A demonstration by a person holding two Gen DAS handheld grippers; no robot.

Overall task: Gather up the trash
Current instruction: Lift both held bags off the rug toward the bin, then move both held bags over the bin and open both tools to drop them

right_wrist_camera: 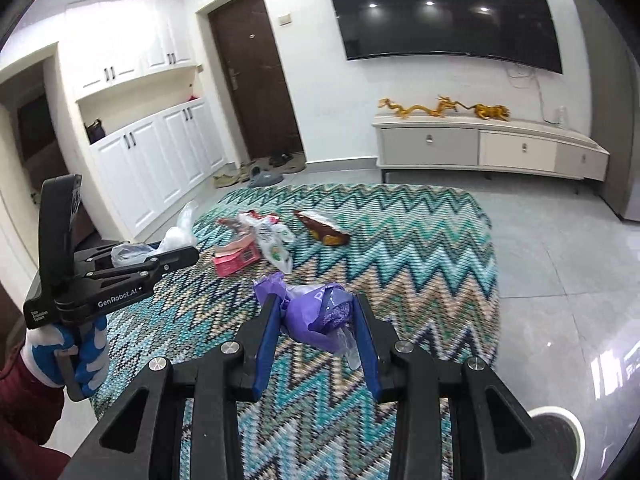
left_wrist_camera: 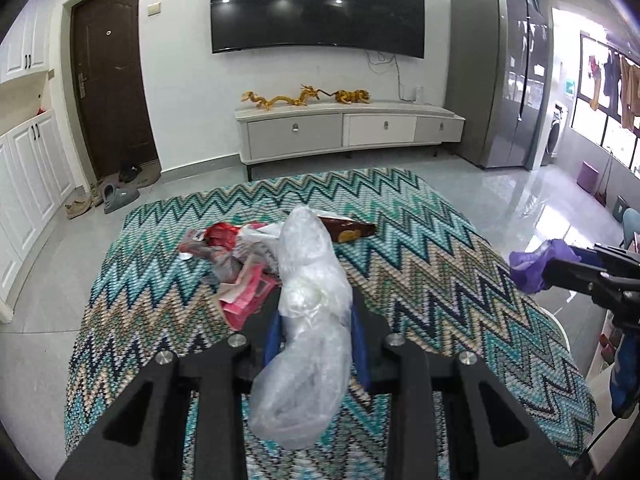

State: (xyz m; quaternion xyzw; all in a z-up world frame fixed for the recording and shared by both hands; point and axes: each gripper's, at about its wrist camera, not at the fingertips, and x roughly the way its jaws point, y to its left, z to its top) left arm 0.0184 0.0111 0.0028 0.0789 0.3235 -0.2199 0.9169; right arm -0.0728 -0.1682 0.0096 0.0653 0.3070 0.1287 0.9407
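Covering the table is a zigzag-patterned cloth [left_wrist_camera: 440, 292], the largest thing in either view, and the loose trash lies toward its far middle. Biggest of the litter is the clear plastic bag [left_wrist_camera: 308, 320], clamped between the blue pads of the left gripper [left_wrist_camera: 316, 320] and lifted above the cloth, its free end drooping toward the camera. Next comes the crumpled purple bag [right_wrist_camera: 316, 312], pinched in the closed right gripper [right_wrist_camera: 316, 320], also off the cloth. Both grippers are therefore full. Still on the cloth are a brown snack wrapper [right_wrist_camera: 326, 230], a white printed bag [right_wrist_camera: 272, 246] and a pink carton [right_wrist_camera: 234, 258], lying near one another. Down at the lower right of the right wrist view sits a round white-rimmed opening [right_wrist_camera: 554, 416], probably the bin. Carrying well means keeping both grips firm, since thin film slips easily, and holding the dangling bag ends clear of the remaining pile until each load hangs squarely over that opening.
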